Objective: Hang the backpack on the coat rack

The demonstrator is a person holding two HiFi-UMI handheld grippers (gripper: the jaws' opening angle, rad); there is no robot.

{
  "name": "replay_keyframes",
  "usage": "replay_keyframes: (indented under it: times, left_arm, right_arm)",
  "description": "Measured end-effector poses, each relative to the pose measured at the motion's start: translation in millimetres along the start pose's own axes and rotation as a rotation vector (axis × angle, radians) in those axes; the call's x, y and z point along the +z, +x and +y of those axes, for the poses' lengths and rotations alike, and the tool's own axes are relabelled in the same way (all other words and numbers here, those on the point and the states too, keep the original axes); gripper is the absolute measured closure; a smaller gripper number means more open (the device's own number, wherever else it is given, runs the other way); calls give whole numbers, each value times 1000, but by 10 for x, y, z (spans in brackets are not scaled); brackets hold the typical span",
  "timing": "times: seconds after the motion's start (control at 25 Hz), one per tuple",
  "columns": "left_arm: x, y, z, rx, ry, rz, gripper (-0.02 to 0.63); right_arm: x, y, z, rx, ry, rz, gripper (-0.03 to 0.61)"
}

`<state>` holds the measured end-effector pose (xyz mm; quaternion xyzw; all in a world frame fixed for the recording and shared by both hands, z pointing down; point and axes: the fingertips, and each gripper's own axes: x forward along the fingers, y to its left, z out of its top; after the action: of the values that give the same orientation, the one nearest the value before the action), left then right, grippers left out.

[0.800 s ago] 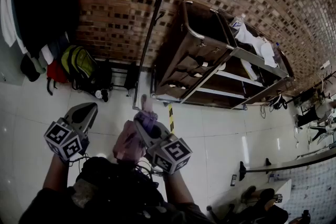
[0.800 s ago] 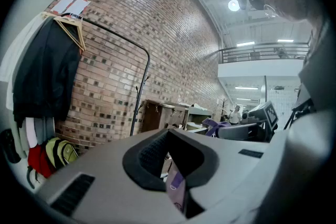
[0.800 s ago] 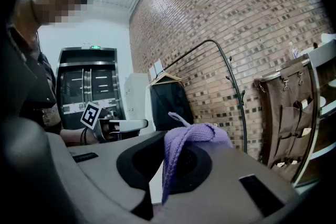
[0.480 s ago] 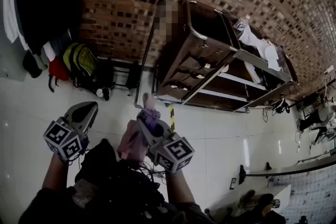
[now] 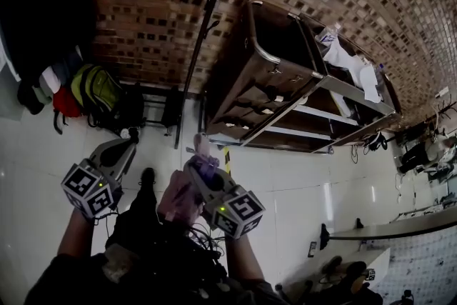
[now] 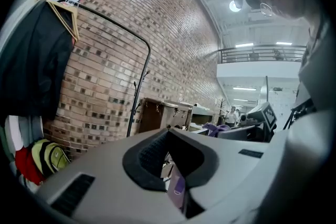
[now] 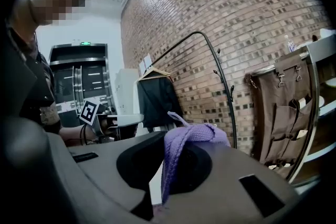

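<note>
1 backpack strap [image 7: 191,134] | clamped in right hand-held gripper [image 5: 198,165]; left hand-held gripper [image 5: 127,148] closed, empty

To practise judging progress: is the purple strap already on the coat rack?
No, the right gripper clamps the purple strap, well short of the coat rack.

The coat rack [image 5: 208,25] stands ahead of my two claws, against the wall [image 5: 143,3]. A cart [image 5: 285,93] is just right of it. Left of it, bags [image 5: 96,91] sit on the floor [image 5: 300,189] under hanging clothes [image 5: 43,11]. My left claw [image 5: 125,148] is beside my right claw [image 5: 200,162] (strap [image 7: 189,136] between its jaws), and the backpack [image 5: 178,198] hangs under it.
</note>
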<state>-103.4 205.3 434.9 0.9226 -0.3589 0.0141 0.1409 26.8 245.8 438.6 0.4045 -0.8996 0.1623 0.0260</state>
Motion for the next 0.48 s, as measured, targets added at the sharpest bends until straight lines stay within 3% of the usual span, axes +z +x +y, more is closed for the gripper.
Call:
replay_keyframes:
  times: [0.24, 0.48]
  left_arm:
    - [224, 612, 586, 5, -8, -30, 588]
    - [457, 1186, 1070, -23, 7, -6, 589]
  right_arm:
    - [215, 552, -532, -18, 5, 13, 575]
    - [524, 1136, -1031, -53, -19, 12, 575]
